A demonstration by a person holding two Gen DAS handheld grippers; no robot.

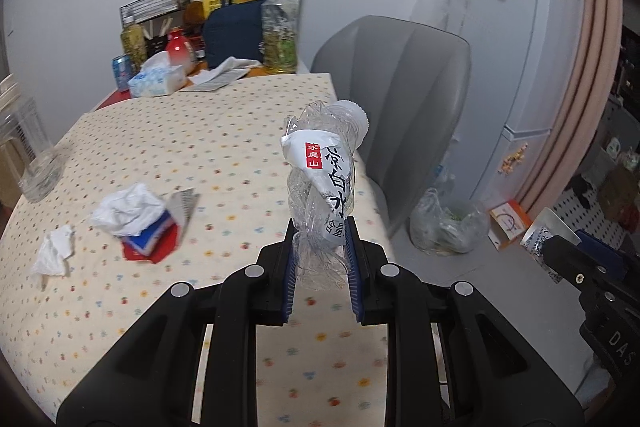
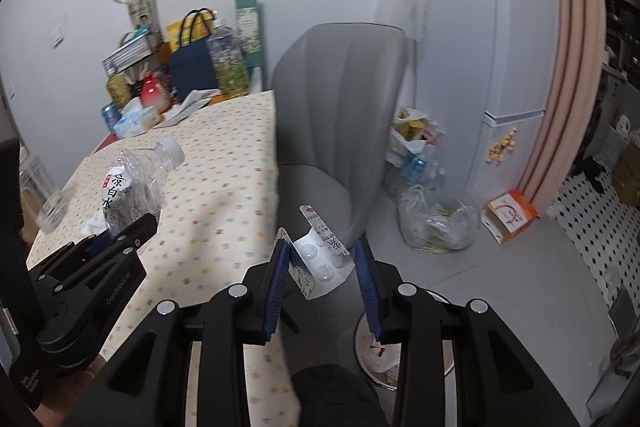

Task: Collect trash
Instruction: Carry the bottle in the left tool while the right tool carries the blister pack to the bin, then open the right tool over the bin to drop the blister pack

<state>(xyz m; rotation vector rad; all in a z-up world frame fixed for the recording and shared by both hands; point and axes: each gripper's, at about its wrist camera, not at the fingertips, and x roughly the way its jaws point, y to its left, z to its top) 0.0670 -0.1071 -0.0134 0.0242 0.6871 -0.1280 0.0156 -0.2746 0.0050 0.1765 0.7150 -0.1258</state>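
The crushed clear plastic water bottle (image 1: 326,187) with a white printed label stands upright and twisted in the left tongs (image 1: 322,259), whose blue ribbed pads are clamped on its crumpled base, above the near edge of the tabletop (image 1: 224,147) — a cream cloth dotted with small coloured prints. The right tongs (image 2: 322,281) are clamped on a bent white blister pack (image 2: 324,263) with round bubbles; its lower end is hidden behind the left pad. Below them a round bin (image 2: 384,355) is largely cut off by the tongs' arms. Crumpled white tissue (image 1: 128,207) covers part of a red-and-blue wrapper (image 1: 150,241) — its print is blurred. A grey padded chair (image 1: 400,99) stands beside the tabletop.
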